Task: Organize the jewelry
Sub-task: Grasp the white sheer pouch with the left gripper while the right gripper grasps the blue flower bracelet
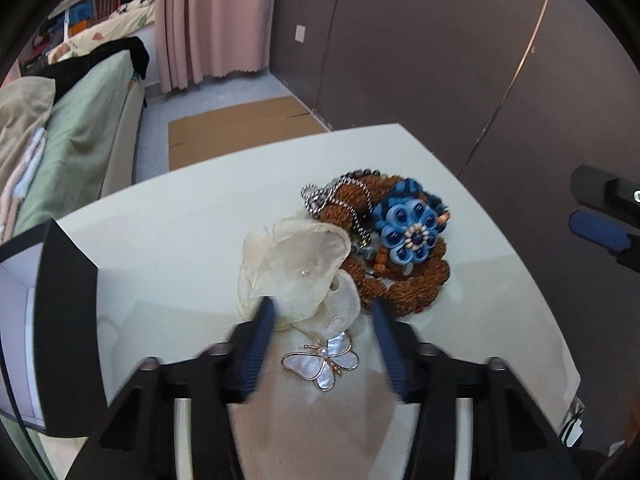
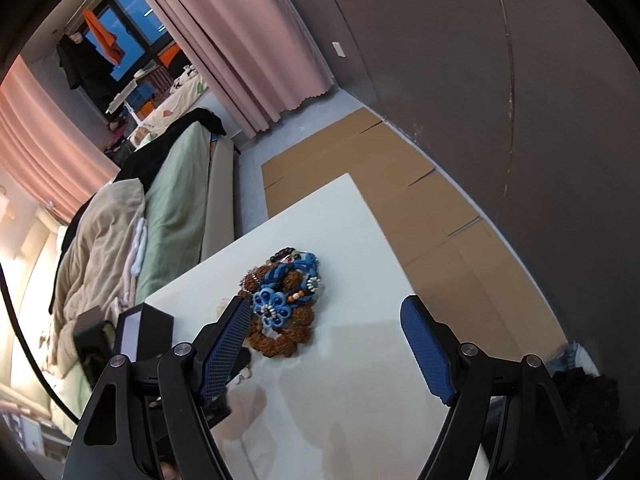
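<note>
One butterfly brooch (image 1: 321,361) between parted jaws

Beyond your fingers you see a grey wall (image 1: 420,40), pink curtains (image 1: 208,16), flattened cardboard (image 2: 400,184) on the grey floor (image 1: 224,92), a green-sheeted bed (image 1: 80,128) left, a dark window (image 2: 128,12).

Both grippers: left gripper (image 1: 323,322) & right gripper (image 2: 322,326) w/ black plastic linkage frames, blue textured finger pads (image 2: 224,350), silver pivot screws.
</note>
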{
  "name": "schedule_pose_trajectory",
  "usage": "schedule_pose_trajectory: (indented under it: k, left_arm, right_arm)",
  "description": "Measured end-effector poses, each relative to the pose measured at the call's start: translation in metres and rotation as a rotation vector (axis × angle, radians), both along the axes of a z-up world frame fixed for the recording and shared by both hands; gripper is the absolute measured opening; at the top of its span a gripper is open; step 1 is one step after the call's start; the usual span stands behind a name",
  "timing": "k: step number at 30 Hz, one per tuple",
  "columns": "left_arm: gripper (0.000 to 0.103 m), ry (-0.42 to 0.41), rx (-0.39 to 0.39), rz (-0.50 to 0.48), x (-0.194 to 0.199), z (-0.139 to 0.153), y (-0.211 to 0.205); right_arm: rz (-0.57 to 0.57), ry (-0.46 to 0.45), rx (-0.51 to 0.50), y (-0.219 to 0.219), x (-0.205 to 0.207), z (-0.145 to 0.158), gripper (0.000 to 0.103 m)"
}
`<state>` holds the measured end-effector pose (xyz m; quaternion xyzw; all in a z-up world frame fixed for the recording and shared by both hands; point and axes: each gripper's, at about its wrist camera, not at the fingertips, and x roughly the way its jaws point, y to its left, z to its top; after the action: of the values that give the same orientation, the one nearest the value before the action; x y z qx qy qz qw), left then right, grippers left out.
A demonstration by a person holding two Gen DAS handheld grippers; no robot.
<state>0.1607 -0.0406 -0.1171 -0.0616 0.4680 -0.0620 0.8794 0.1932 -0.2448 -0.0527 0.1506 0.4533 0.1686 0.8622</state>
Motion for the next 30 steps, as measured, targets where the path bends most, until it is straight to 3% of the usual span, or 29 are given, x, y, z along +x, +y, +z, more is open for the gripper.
schedule_pose_trajectory:
  k: [2, 5, 8, 19, 30]
  left_arm:
    - [0.01, 0.001, -0.025, -0.004, 0.001, -0.002, 0.002]
    - [0.001, -0.019, -0.04, 0.004, -0.001, 0.003, 0.006]
    - [0.0, -0.069, -0.069, 0.012, -0.008, 0.017, 0.011]
    - [0.0, -0.169, -0.154, 0.085, -0.02, 0.054, 0.048]
    - [0.0, -0.218, -0.19, 0.155, -0.031, 0.07, 0.087]
  right_arm:
    - [0.012, 0.001, -0.004, 0.004, -0.001, -0.001, 0.078]
    - [0.026, 0.005, -0.002, 0.008, 0.0, -0.003, 0.078]
    - [0.034, 0.016, 0.002, 0.013, 0.003, -0.007, 0.077]
    - [0.103, 0.07, 0.022, 0.043, 0.023, -0.023, 0.051]
    - [0.151, 0.008, -0.237, 0.092, 0.026, -0.034, 0.05]
